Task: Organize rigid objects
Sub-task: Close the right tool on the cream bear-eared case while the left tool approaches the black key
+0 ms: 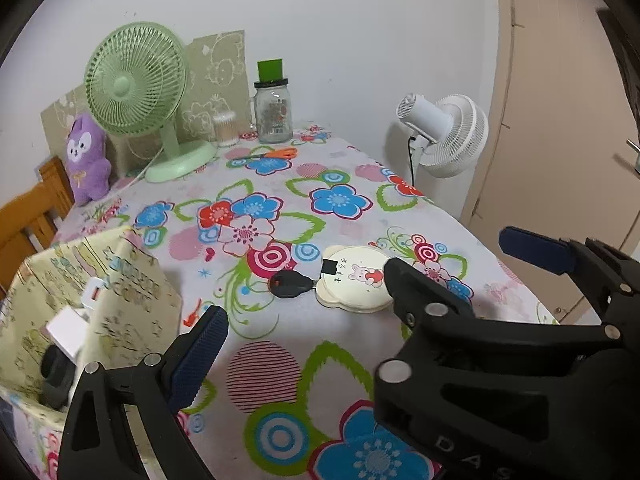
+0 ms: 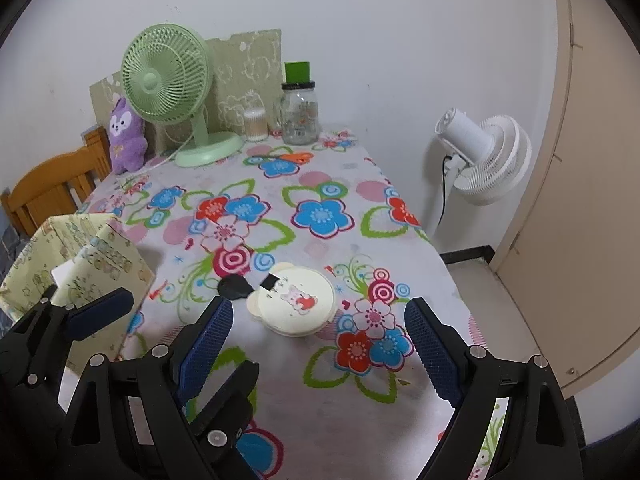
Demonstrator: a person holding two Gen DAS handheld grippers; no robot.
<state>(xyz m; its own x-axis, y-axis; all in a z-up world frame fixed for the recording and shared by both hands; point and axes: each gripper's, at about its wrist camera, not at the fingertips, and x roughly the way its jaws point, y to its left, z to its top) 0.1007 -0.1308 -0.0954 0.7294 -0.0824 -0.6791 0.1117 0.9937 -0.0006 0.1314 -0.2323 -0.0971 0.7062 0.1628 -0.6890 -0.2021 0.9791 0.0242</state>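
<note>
A cream round case with small ears and a rabbit picture [image 1: 354, 280] [image 2: 296, 304] lies on the flowered tablecloth [image 1: 280, 340], and a black key [image 1: 290, 285] [image 2: 234, 286] touches its left side. My left gripper [image 1: 312, 332] stands open just short of them, with nothing between its fingers. My right gripper [image 2: 320, 308] is also open and empty, and the case sits just beyond its fingertips. In the left wrist view the right gripper [image 1: 452, 252] crosses in from the right. A pale yellow patterned box [image 1: 132, 300] [image 2: 100, 256] at the left holds white pieces and a dark item [image 1: 56, 372].
At the back stand a green desk fan [image 1: 136, 80], a purple plush [image 1: 86, 156], a swab holder [image 1: 226, 130], a green-lidded glass jar [image 1: 274, 112] and orange scissors [image 1: 280, 153]. A white floor fan [image 2: 480, 152] and a door [image 2: 580, 200] lie past the table's right edge. A wooden chair [image 2: 52, 192] is at the left.
</note>
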